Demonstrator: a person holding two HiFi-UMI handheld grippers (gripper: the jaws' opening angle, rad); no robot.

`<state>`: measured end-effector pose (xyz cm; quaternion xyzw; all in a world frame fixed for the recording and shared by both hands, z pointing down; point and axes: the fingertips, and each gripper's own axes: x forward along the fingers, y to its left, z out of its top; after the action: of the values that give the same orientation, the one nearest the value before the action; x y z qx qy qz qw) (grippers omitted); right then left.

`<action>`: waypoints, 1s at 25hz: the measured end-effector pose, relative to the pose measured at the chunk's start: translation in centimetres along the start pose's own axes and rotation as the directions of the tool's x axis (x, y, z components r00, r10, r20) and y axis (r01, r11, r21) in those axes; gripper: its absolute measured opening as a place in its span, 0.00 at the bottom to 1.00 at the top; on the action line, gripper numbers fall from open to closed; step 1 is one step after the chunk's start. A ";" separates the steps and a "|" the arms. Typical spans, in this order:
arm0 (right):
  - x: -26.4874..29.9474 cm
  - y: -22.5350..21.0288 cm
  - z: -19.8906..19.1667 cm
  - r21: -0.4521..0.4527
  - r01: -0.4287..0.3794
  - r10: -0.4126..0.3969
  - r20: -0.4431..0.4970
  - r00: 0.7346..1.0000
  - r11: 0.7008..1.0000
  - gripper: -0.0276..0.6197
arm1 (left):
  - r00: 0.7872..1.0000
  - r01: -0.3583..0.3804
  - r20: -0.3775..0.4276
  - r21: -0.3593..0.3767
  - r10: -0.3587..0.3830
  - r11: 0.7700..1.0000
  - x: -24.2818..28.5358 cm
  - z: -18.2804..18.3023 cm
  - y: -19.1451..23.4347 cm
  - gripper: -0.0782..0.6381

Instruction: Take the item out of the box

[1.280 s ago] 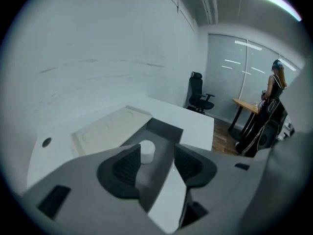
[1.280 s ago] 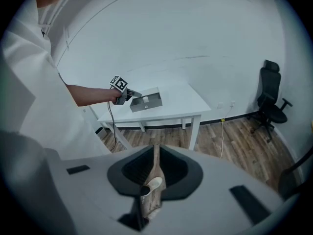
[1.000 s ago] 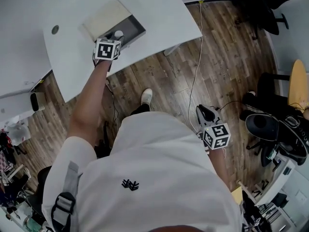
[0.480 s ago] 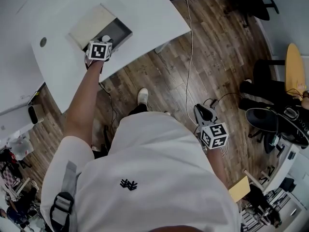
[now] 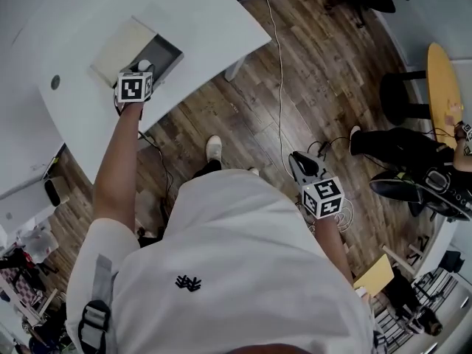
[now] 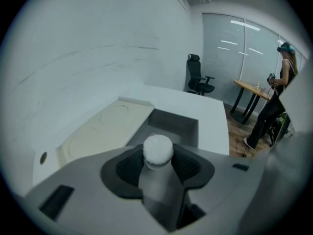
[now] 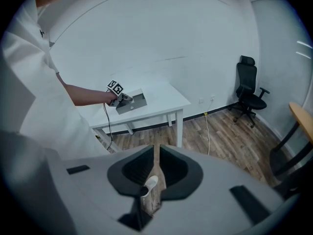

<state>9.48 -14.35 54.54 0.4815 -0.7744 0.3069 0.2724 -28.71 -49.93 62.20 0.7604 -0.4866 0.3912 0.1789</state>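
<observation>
Office-type room with a wood-plank floor (image 5: pixel 310 87) and a white bench (image 5: pixel 221 21) against the wall. On the bench sits an open dark grey box (image 6: pixel 173 124), with its flat beige lid (image 6: pixel 105 131) folded out to one side.

The left hand-held gripper (image 5: pixel 142 69) slants down into the near end of the box, and its jaws have just been closing. The small item with a round white fuzzy-looking top (image 6: pixel 157 148) sits right between the pads. In the left gripper view both pads look like they're touching it, so I'd call that a grip. That puts the item at the box's near end, dead centre in those jaws and straight ahead of that gripper.

Under the white top there's a greyish stem-like bit running back toward the gripper body. I can't tell what it is, so no real read on its long axis.

The right hand-held gripper (image 7: pixel 156 155) hangs by the person's hip, well apart from the bench. Its jaws are pinched to a thin slit with nothing in them.

Left is clearly the nearer one, so my guess is the next move is just lifting up and out of the box.
</observation>
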 end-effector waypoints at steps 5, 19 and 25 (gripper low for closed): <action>0.2 -0.4 0.0 -0.011 -0.018 0.018 0.022 1.000 1.000 0.10 | 0.997 0.012 0.076 0.006 -0.013 1.000 -2.3 2.1 -1.1 0.35; -3.3 -0.6 -2.8 -0.073 -0.093 0.100 0.100 0.990 0.993 0.10 | 0.969 0.044 0.241 0.038 -0.052 0.998 -15.5 4.5 -9.8 0.35; -6.3 0.3 -5.7 -0.097 -0.109 0.122 0.137 0.983 0.989 0.09 | 0.950 0.073 0.299 0.060 -0.088 0.996 -22.2 3.1 -15.8 0.35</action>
<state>12.44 -6.39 53.71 0.4437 -0.8315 0.2522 0.2193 -18.42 -31.36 44.85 0.8344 -0.4672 0.2749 0.1002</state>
